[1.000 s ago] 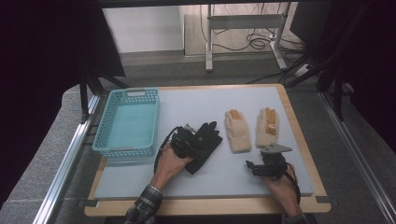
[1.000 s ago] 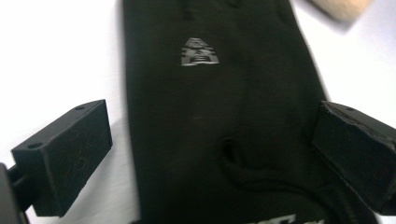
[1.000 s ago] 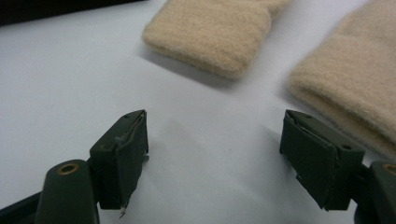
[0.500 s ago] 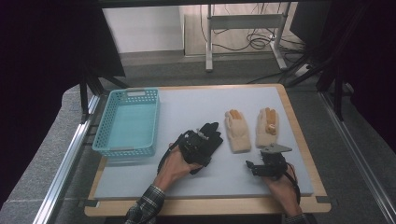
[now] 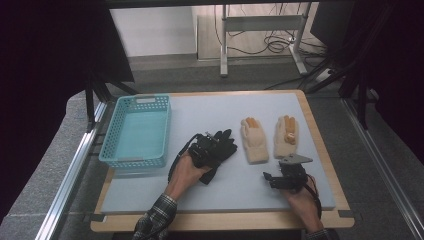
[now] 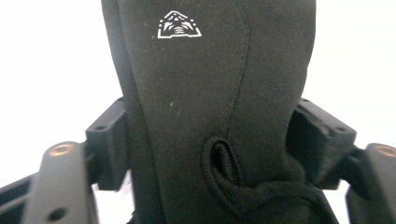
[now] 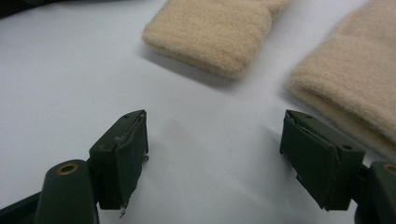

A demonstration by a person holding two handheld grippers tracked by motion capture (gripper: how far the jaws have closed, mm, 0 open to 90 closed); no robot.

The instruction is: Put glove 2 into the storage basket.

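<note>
Black fabric fills the gap of the left tool [image 5: 206, 150]: it's clamped on the cuff end of the black glove [image 5: 220, 147], whose fingers lie just ahead on the bench [image 5: 200, 112], probably so it can be dragged over to the blue basket [image 5: 136, 131] off to that tool's left. Right tool [image 5: 280, 181] hangs wide open, gripping nothing, with the two beige gloves [image 5: 254, 140] just ahead of it, looks like it's lined up for those next.

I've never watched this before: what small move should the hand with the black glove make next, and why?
Probably lift and carry it left toward the blue basket: the left gripper has its jaws pressed on the black glove, and the basket beside it holds nothing.
</note>
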